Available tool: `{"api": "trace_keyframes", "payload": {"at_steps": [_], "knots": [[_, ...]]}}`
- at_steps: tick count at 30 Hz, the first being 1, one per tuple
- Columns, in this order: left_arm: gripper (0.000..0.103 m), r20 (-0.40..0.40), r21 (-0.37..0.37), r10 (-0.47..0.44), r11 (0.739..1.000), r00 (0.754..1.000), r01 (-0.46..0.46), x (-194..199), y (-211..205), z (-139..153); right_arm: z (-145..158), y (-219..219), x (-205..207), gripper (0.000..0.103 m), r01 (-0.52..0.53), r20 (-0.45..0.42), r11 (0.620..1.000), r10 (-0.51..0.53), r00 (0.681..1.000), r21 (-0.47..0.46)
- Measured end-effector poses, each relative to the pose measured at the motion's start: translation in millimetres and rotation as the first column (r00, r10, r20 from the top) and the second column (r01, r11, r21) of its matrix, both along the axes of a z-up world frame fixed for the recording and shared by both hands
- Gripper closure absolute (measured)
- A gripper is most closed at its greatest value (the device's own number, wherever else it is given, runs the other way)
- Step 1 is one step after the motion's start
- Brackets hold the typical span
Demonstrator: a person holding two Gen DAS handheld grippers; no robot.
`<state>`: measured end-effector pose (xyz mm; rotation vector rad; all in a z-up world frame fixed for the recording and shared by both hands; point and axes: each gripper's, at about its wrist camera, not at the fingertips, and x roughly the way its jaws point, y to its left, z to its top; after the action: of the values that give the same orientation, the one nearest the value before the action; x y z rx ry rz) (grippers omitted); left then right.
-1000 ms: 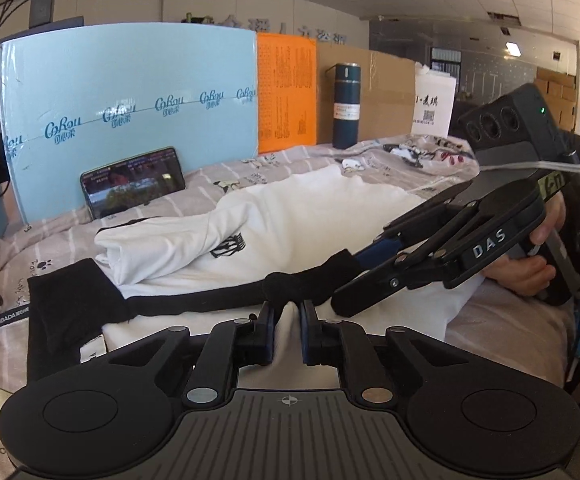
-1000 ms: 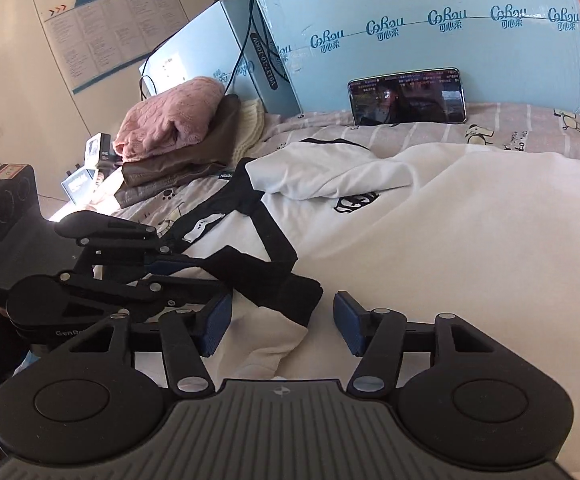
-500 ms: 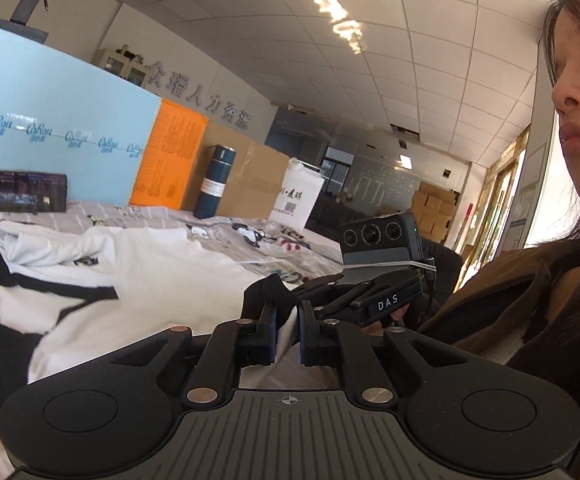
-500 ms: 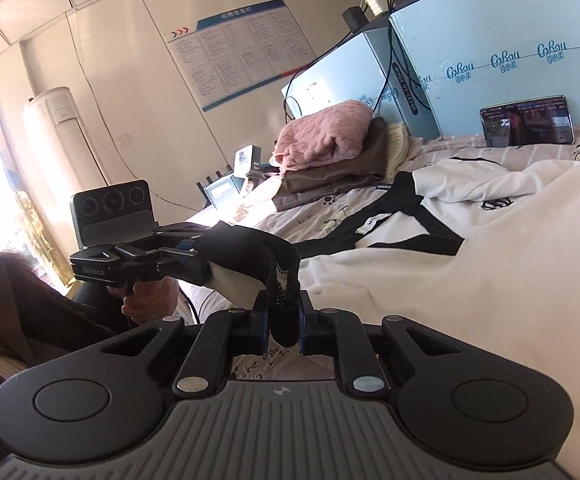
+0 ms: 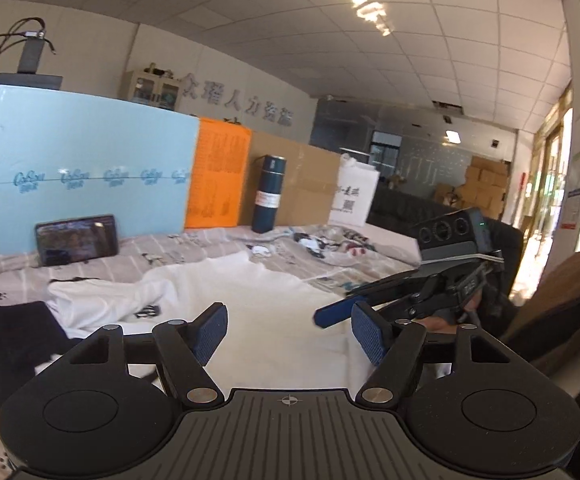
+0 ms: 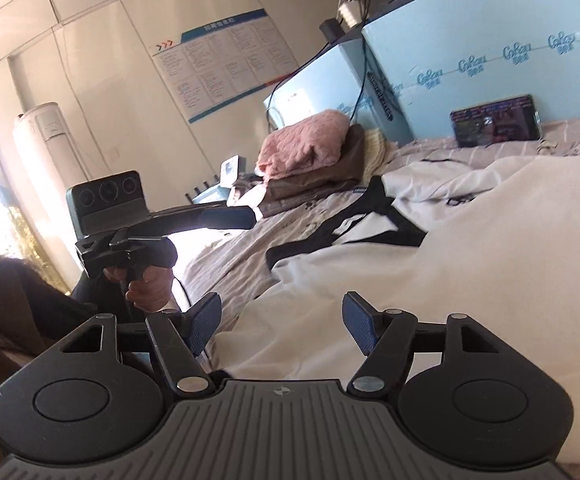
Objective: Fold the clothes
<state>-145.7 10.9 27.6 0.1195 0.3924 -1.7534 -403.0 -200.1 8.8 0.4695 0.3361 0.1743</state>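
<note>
A white sweatshirt (image 5: 273,304) with black trim lies spread over the striped bed sheet (image 5: 217,240), its black cuff at the left. My left gripper (image 5: 287,330) hovers over its near edge, jaws opening, nothing between the blue pads. The right gripper's blue fingers (image 5: 332,314) reach in from the right of that view. In the right wrist view the same sweatshirt (image 6: 490,248) fills the right half, and my right gripper (image 6: 283,322) stands over its near hem, jaws opening and empty. The left gripper (image 6: 225,216) shows there, held in a hand at left.
A phone (image 5: 77,239) leans on a light blue foam board (image 5: 85,176) at the back. A dark flask (image 5: 267,194), an orange board and a cardboard box stand behind. Folded pink and brown clothes (image 6: 310,160) are stacked at the bed's far corner.
Half a second ago both grippers were shut on the sweatshirt's black hem, lifted. Now both have let go and opened; the white fabric lies flat below them.
</note>
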Motion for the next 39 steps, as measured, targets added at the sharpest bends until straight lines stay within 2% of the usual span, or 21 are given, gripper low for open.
{"api": "trace_keyframes", "payload": {"at_steps": [3, 6, 8, 11, 13, 14, 15, 16, 17, 19, 22, 24, 26, 27, 28, 29, 31, 33, 35, 37, 39], "knots": [[0.032, 0.017, 0.086, 0.161, 0.983, 0.987, -0.162, 35, -38, 3, 12, -49, 2, 0.034, 0.23, 0.008, 0.973, -0.23, 0.973, 0.006], [0.032, 0.015, 0.179, 0.29, 0.941, 0.957, -0.288, 79, -81, -1, 24, -97, 9, 0.031, 0.408, 0.027, 0.912, -0.409, 0.912, 0.037], [0.032, -0.004, 0.267, 0.336, 0.908, 0.942, -0.323, 106, -111, -12, 31, -134, 18, 0.027, 0.51, 0.038, 0.857, -0.514, 0.857, 0.078], [0.033, -0.021, 0.4, 0.377, 0.852, 0.926, -0.338, 132, -147, -38, 26, -182, 32, 0.026, 0.621, 0.019, 0.775, -0.627, 0.779, 0.119], [0.039, -0.017, 0.406, 0.368, 0.852, 0.93, -0.33, 132, -154, -50, 15, -209, 39, 0.026, 0.679, -0.005, 0.723, -0.684, 0.73, 0.125], [0.06, -0.005, 0.402, 0.362, 0.854, 0.932, -0.329, 130, -157, -55, 6, -217, 38, 0.026, 0.694, -0.012, 0.709, -0.698, 0.716, 0.129], [0.072, 0.041, 0.38, 0.353, 0.86, 0.935, -0.342, 126, -160, -54, -4, -223, 36, 0.026, 0.694, -0.015, 0.707, -0.699, 0.715, 0.138], [0.087, 0.096, 0.35, 0.347, 0.865, 0.933, -0.358, 121, -163, -51, -14, -229, 35, 0.026, 0.692, -0.029, 0.707, -0.696, 0.717, 0.147], [0.092, 0.154, 0.308, 0.34, 0.876, 0.928, -0.372, 116, -166, -47, -22, -237, 35, 0.026, 0.688, -0.062, 0.709, -0.688, 0.723, 0.154], [0.094, 0.22, 0.235, 0.342, 0.891, 0.914, -0.389, 114, -175, -38, -31, -243, 34, 0.026, 0.693, -0.086, 0.705, -0.689, 0.719, 0.147], [0.098, 0.285, 0.146, 0.363, 0.898, 0.887, -0.414, 119, -195, -27, -31, -240, 31, 0.026, 0.708, -0.059, 0.695, -0.707, 0.705, 0.128], [0.098, 0.312, 0.152, 0.362, 0.894, 0.879, -0.422, 126, -213, -28, -30, -238, 28, 0.026, 0.721, -0.046, 0.68, -0.722, 0.69, 0.133], [0.097, 0.339, 0.178, 0.361, 0.882, 0.869, -0.436, 132, -228, -36, -31, -238, 28, 0.026, 0.739, -0.054, 0.663, -0.739, 0.672, 0.121], [0.097, 0.363, 0.181, 0.372, 0.871, 0.854, -0.457, 134, -233, -40, -32, -238, 28, 0.026, 0.747, -0.06, 0.655, -0.746, 0.663, 0.115], [0.09, 0.391, 0.188, 0.392, 0.852, 0.833, -0.489, 139, -239, -46, -33, -239, 28, 0.026, 0.753, -0.067, 0.649, -0.751, 0.657, 0.11], [0.09, 0.402, 0.201, 0.41, 0.833, 0.819, -0.515, 146, -244, -52, -34, -240, 29, 0.026, 0.755, -0.076, 0.647, -0.752, 0.655, 0.108], [0.084, 0.391, 0.234, 0.427, 0.811, 0.815, -0.537, 160, -249, -57, -37, -242, 31, 0.026, 0.76, -0.094, 0.642, -0.754, 0.65, 0.103], [0.071, 0.344, 0.228, 0.486, 0.787, 0.803, -0.574, 172, -244, -51, -39, -242, 32, 0.026, 0.765, -0.103, 0.636, -0.758, 0.644, 0.103], [0.042, 0.283, 0.211, 0.542, 0.77, 0.792, -0.602, 182, -231, -40, -40, -243, 31, 0.026, 0.772, -0.107, 0.627, -0.765, 0.636, 0.102], [0.033, 0.227, 0.174, 0.574, 0.771, 0.787, -0.613, 184, -210, -24, -41, -243, 31, 0.026, 0.777, -0.113, 0.622, -0.768, 0.63, 0.099], [0.03, 0.194, 0.153, 0.582, 0.777, 0.79, -0.61, 178, -186, -14, -42, -243, 31, 0.026, 0.78, -0.117, 0.618, -0.771, 0.626, 0.099]]}}
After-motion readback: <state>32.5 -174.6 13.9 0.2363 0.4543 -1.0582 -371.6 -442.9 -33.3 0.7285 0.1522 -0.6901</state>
